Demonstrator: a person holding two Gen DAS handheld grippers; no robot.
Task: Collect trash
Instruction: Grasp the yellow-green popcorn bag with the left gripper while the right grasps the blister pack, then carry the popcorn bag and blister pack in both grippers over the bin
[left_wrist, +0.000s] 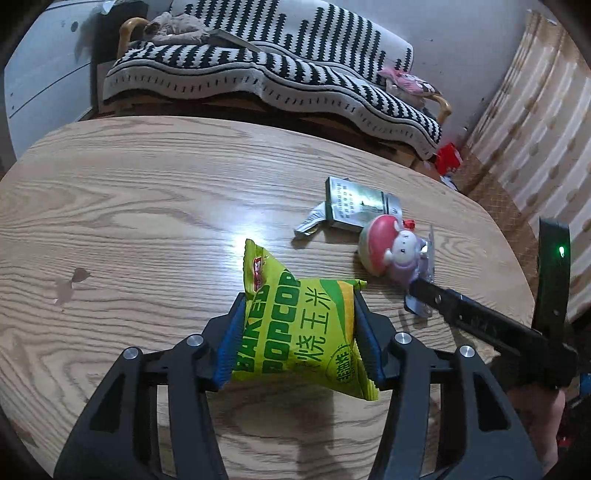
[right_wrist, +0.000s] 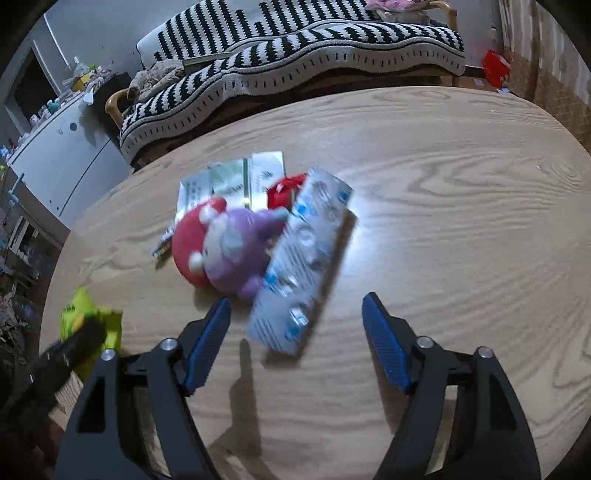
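Observation:
My left gripper (left_wrist: 299, 295) is shut on a yellow-green popcorn bag (left_wrist: 303, 332), its blue pads pressing both sides just above the wooden table (left_wrist: 147, 203). In the right wrist view that bag (right_wrist: 92, 321) shows at the lower left with the left gripper's dark finger across it. My right gripper (right_wrist: 295, 299) stands open, and the near end of a silver-blue blister pack (right_wrist: 303, 258) lies between its fingers without touching the pads. A purple and red toy figure (right_wrist: 225, 247) leans against the pack's left side. A silver box (right_wrist: 236, 181) lies behind the toy.
A crumpled silver wrapper (left_wrist: 308, 223) lies beside the silver box (left_wrist: 354, 203), and a small red item (right_wrist: 282, 192) sits behind the pack. A sofa with a black-and-white striped blanket (left_wrist: 258, 74) stands beyond the table. A red box (left_wrist: 448, 157) is on the floor.

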